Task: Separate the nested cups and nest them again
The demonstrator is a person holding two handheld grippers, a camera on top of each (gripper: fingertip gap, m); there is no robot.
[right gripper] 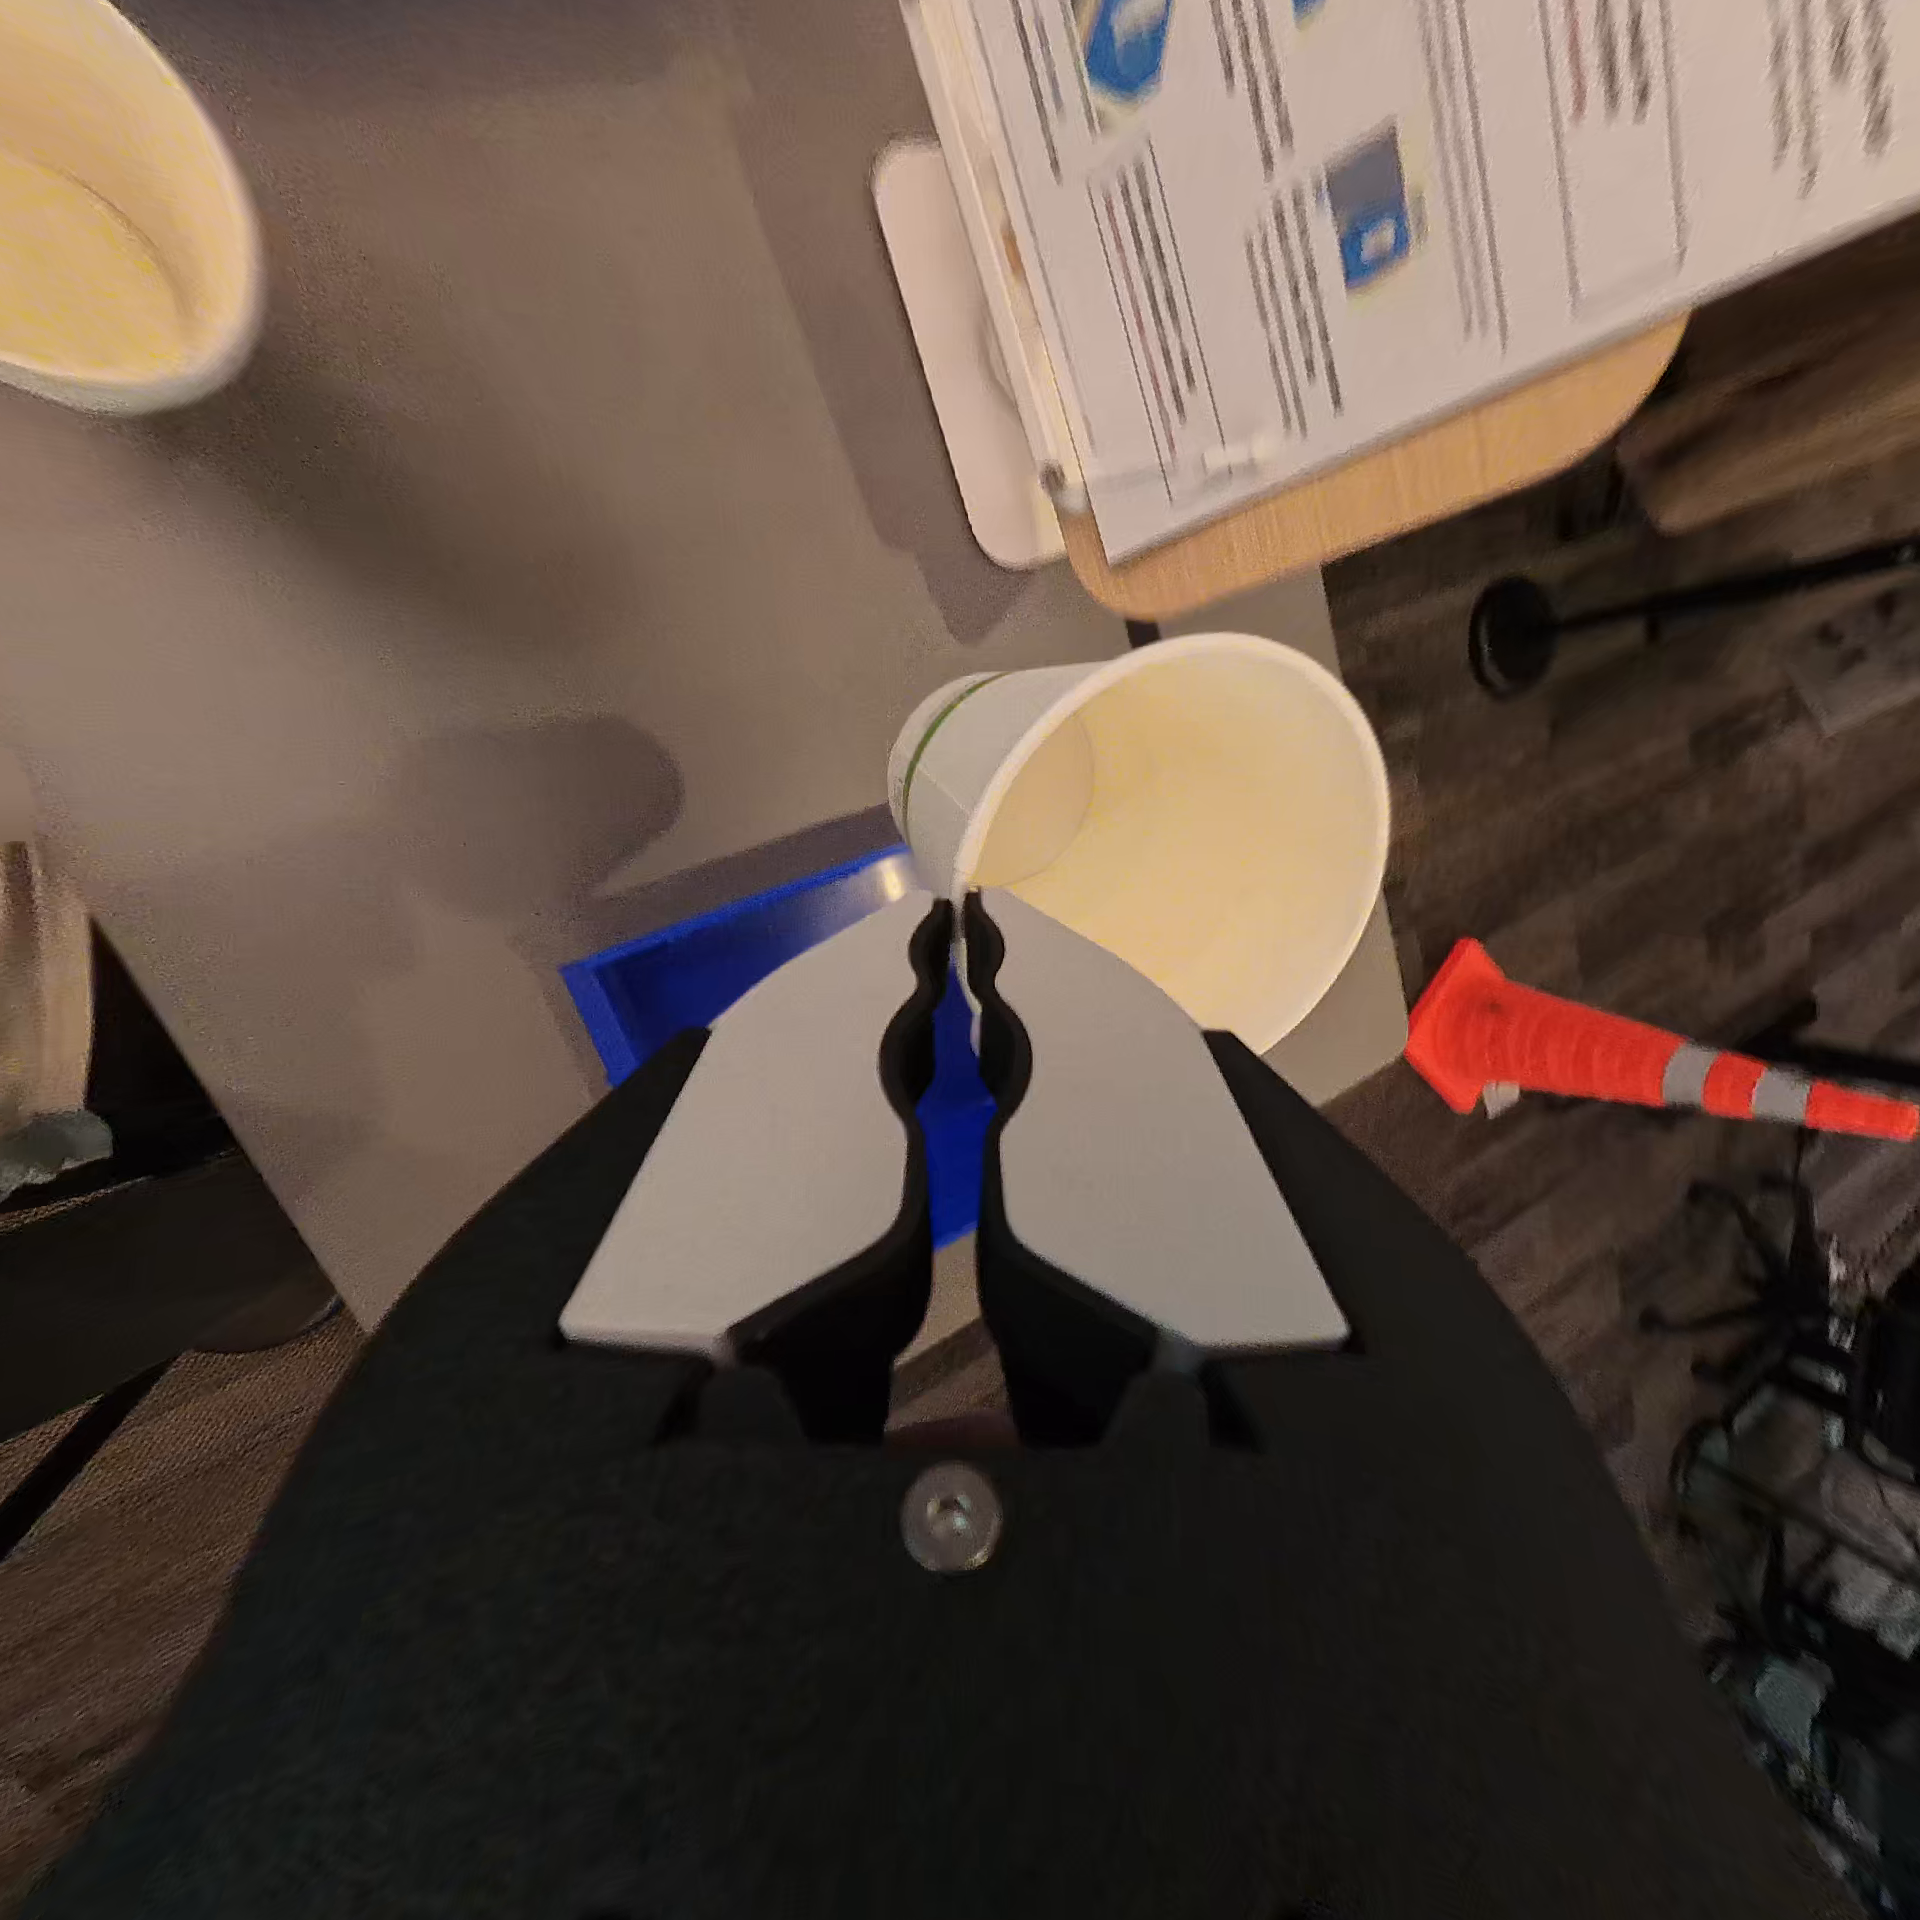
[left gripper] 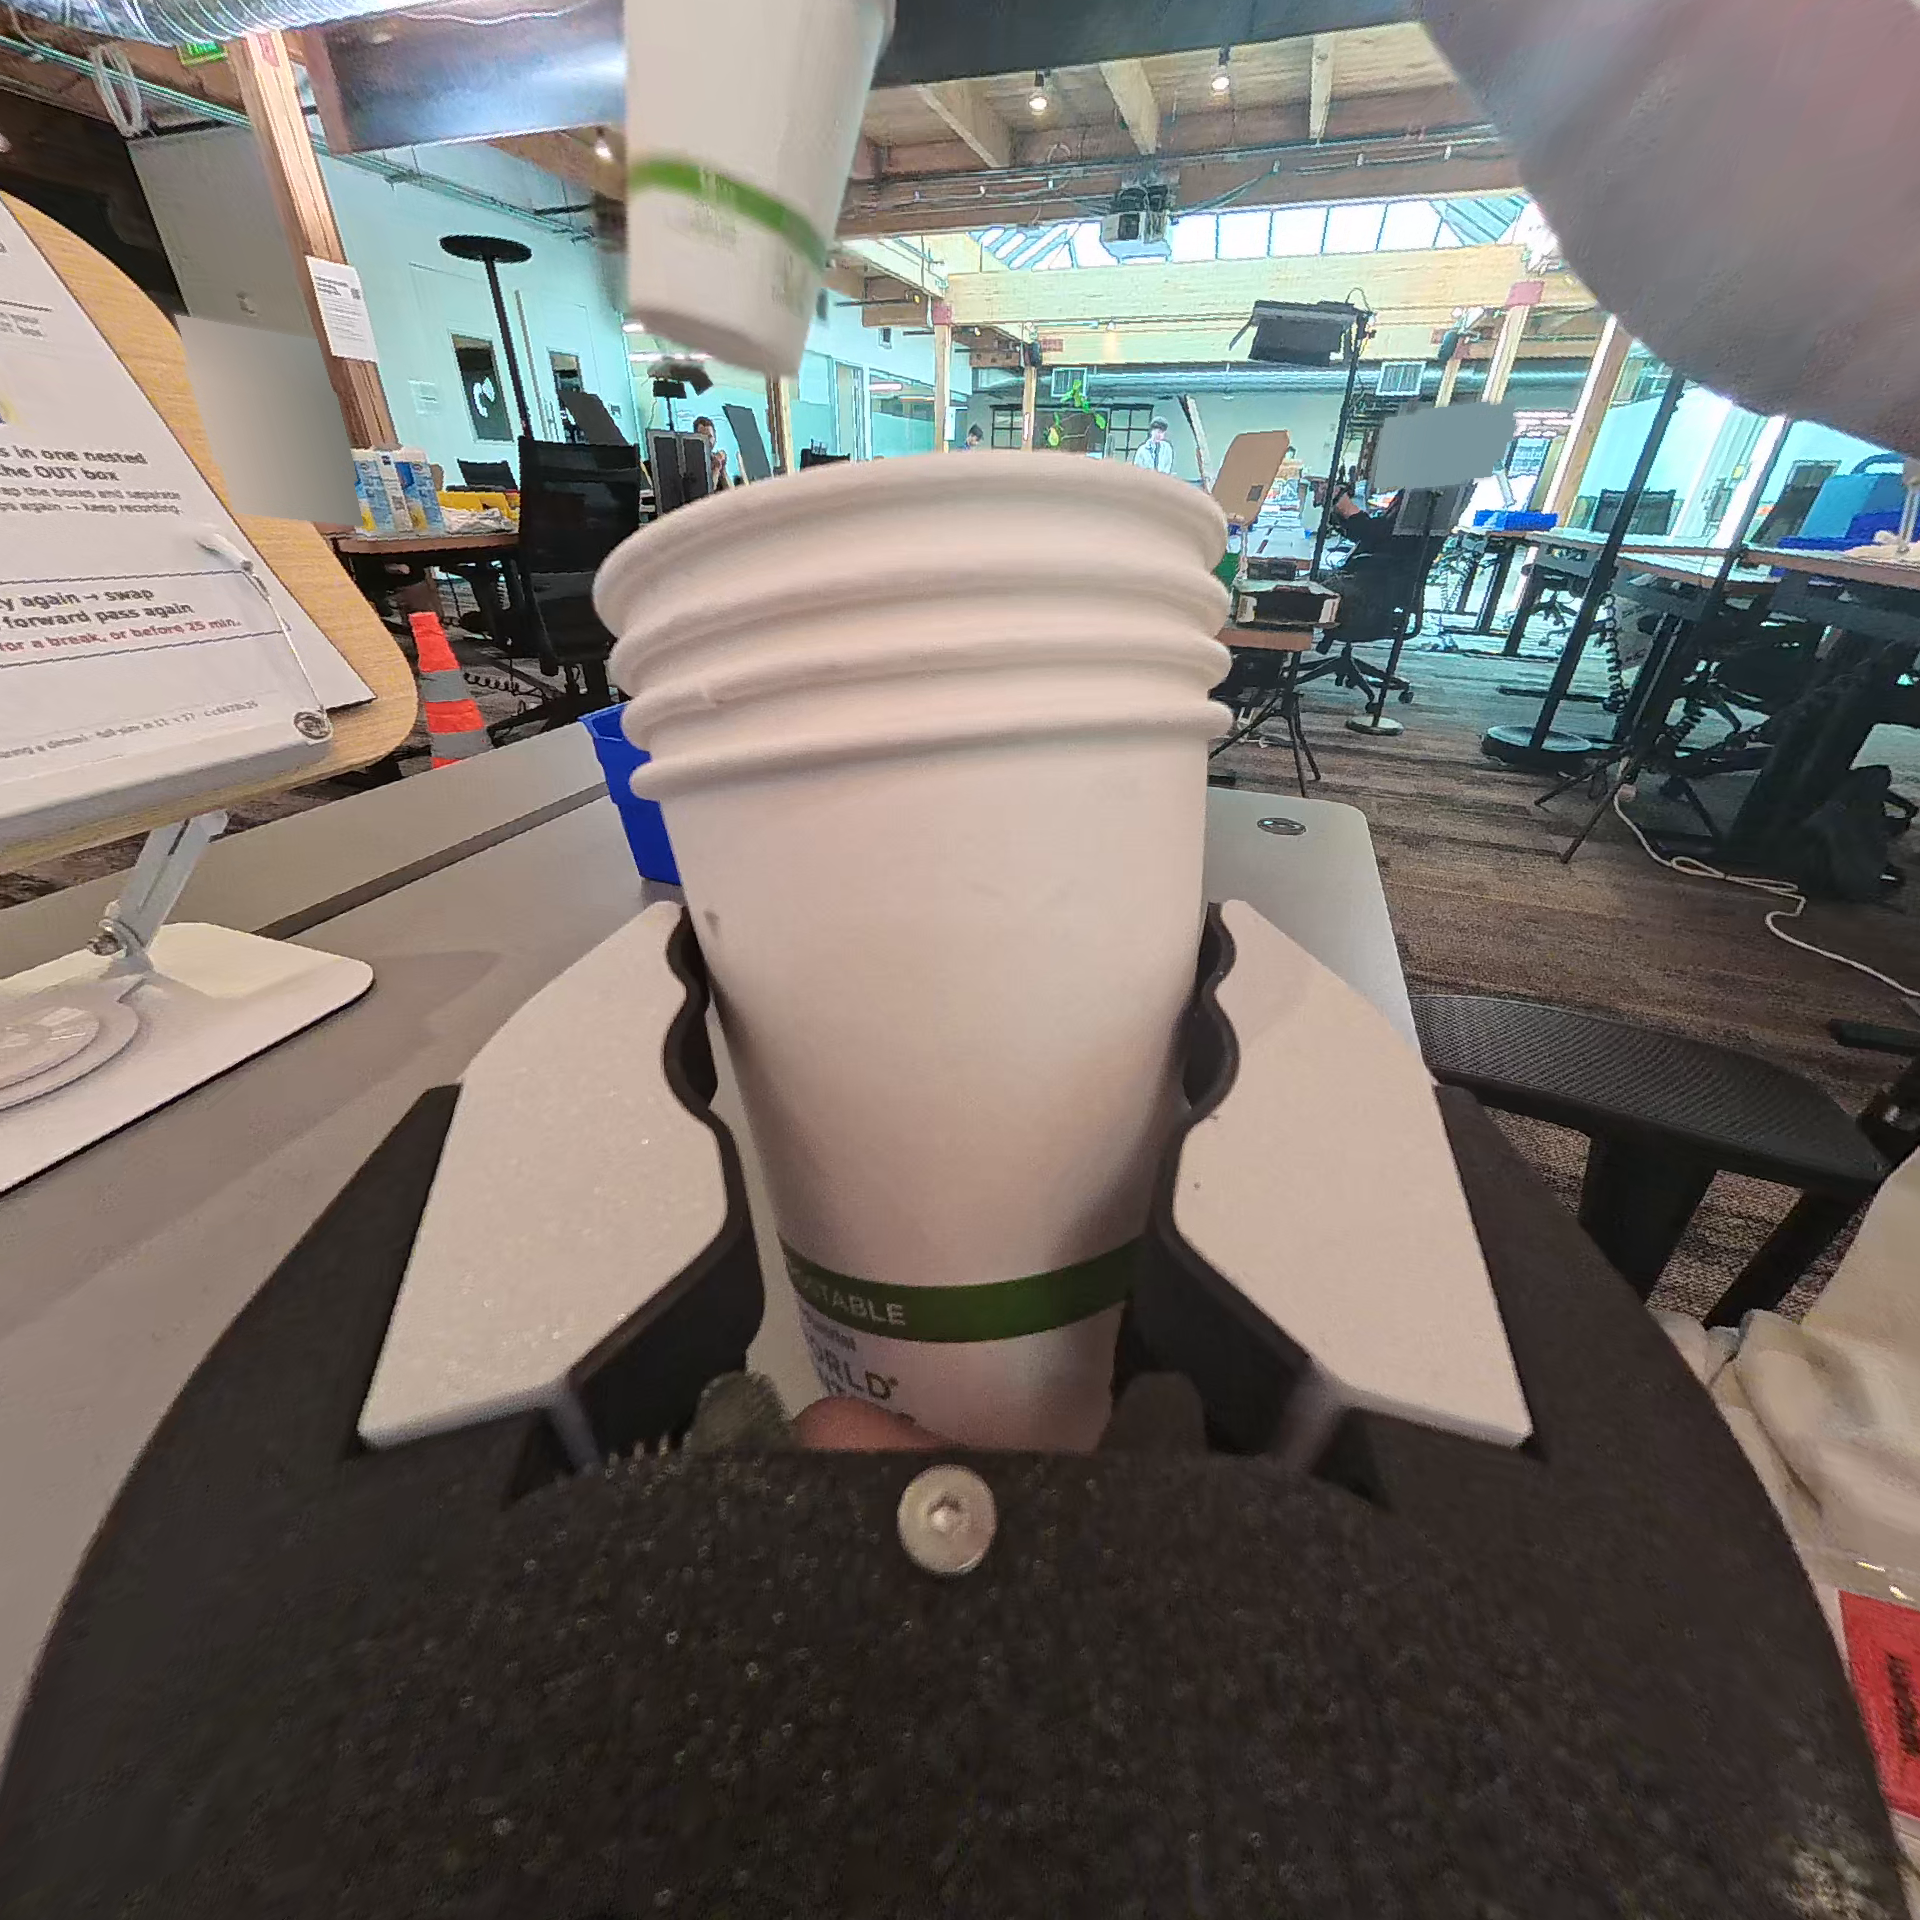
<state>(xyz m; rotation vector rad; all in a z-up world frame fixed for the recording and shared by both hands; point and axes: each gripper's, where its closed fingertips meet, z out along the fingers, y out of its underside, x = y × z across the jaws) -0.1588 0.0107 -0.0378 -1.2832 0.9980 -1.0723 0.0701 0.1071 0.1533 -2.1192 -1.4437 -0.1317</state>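
left tool [left gripper: 951,1049] clamps nested cups [left gripper: 925,831]; right tool [right gripper: 958,914] pinches single cup's [right gripper: 1174,821] rim.

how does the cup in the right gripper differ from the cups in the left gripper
The right gripper pinches a single cup by its rim, tilted, with its cream inside showing. The left gripper clamps a nested stack of cups around the body, upright. Both are white paper with a green band.

Five cups [left gripper: 935,790] (four nested)
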